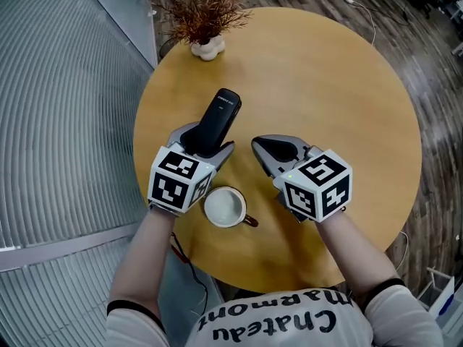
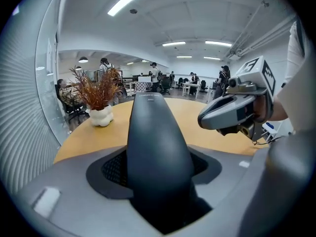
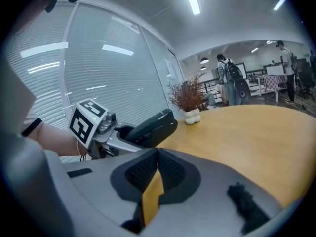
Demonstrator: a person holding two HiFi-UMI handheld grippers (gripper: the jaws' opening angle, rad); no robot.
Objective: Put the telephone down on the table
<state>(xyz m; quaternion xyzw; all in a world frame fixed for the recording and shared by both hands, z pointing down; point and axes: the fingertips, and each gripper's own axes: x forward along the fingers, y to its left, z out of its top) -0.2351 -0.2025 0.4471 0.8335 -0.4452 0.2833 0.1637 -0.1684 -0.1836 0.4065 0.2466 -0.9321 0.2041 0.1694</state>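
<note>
The telephone (image 1: 219,118) is a black cordless handset, and my left gripper (image 1: 207,142) is shut on its lower end. It points away from me and slants upward over the round wooden table (image 1: 325,85). In the left gripper view the telephone (image 2: 155,147) fills the gap between the jaws. From the right gripper view the telephone (image 3: 153,125) shows at the left, lifted off the tabletop. My right gripper (image 1: 260,145) hovers just right of it, shut, with nothing in it; its tips meet (image 3: 158,153).
A white mug (image 1: 226,208) with a brown handle stands near the table's front edge, between my two grippers. A dried plant in a white vase (image 1: 206,45) sits at the far left rim. A glass wall with blinds (image 1: 65,100) runs along the left.
</note>
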